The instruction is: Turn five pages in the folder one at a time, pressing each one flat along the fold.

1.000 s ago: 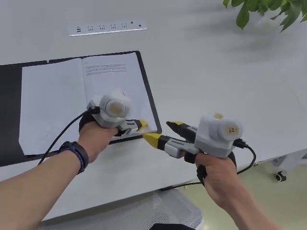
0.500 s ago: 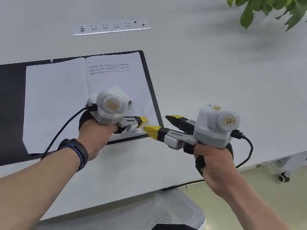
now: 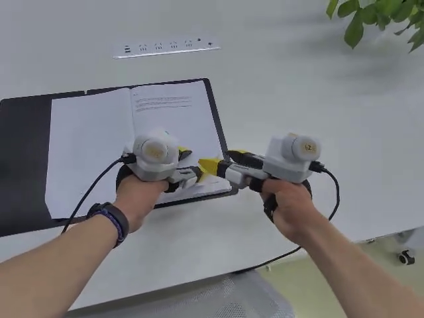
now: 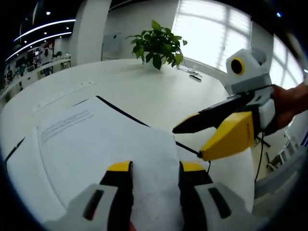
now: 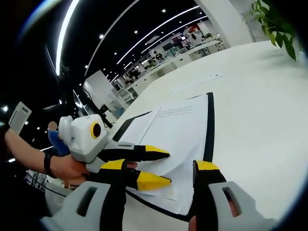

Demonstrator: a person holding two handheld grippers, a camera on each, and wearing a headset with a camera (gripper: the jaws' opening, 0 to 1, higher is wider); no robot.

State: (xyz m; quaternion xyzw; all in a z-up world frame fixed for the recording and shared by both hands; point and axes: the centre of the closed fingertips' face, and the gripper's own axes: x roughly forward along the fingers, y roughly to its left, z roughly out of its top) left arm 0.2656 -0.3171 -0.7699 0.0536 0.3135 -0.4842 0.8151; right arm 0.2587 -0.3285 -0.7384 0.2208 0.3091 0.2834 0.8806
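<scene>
Black and open, the folder (image 3: 26, 159) lies flat on the white table (image 3: 318, 99), its left cover bare and white sheets spread over the middle and right. The left tool (image 3: 188, 163) sits at the near right corner of the right-hand page (image 3: 172, 126), its jaws apart with that corner of paper running between them, not clamped. The right tool (image 3: 218, 160) comes in from the right, just beside the left one. It is also released, its yellow-tipped jaws spread and aimed at the same corner; whether it touches the paper I cannot tell. A few lines of print cross the far end of the page. Far across the table lies a white power strip (image 3: 165, 46), and a leafy plant (image 3: 381, 16) shows at the far right.
</scene>
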